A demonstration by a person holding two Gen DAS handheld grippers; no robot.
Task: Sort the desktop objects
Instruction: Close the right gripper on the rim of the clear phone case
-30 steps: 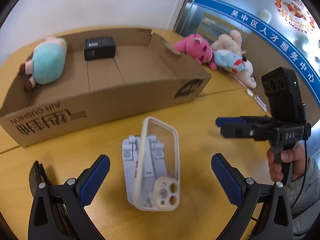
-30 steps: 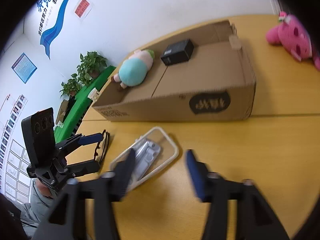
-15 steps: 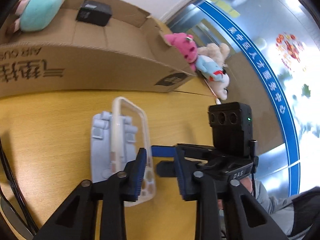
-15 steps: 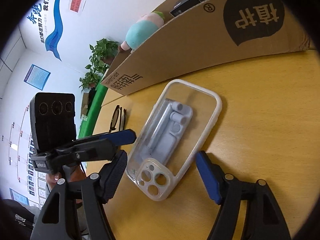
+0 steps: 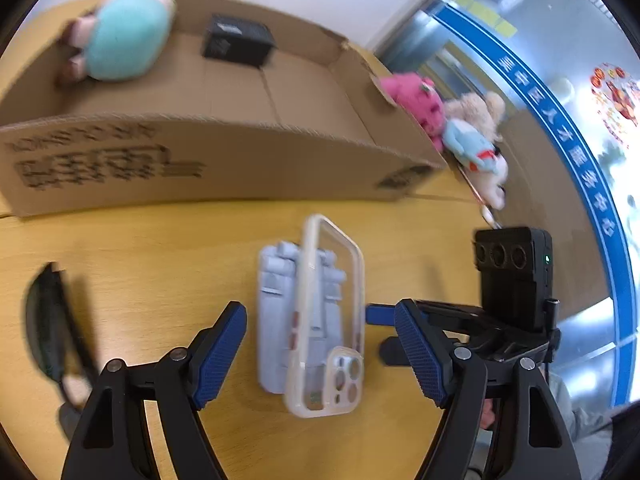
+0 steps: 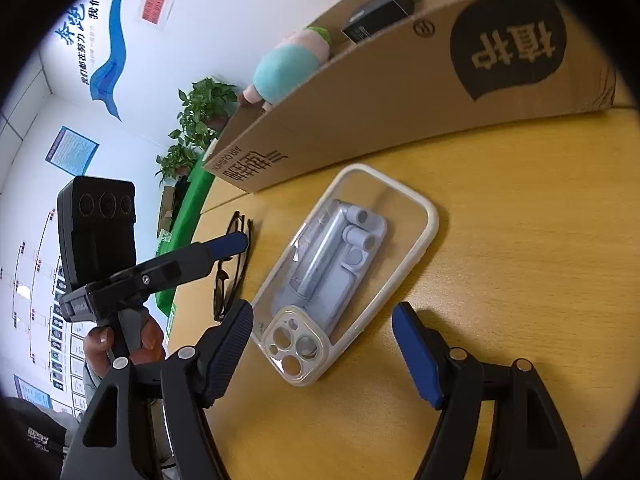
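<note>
You hold both grippers spread wide, the left gripper (image 5: 320, 354) and right gripper (image 6: 324, 354) each framing the clear phone case (image 6: 348, 268) just ahead between their fingers, likely awaiting one gripper's closing grasp.

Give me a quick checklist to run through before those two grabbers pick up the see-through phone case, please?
1. Left gripper jaws open: ok.
2. Right gripper jaws open: ok.
3. Clear plastic phone case between the left jaws: ok.
4. Case lying alone: not ok; it overlaps a pale blue plastic folding stand.
5. Room in the brown cardboard box: ok; bare floor beside the small black box and the teal plush toy.
6. Black-framed glasses clear of the case: ok.
</note>
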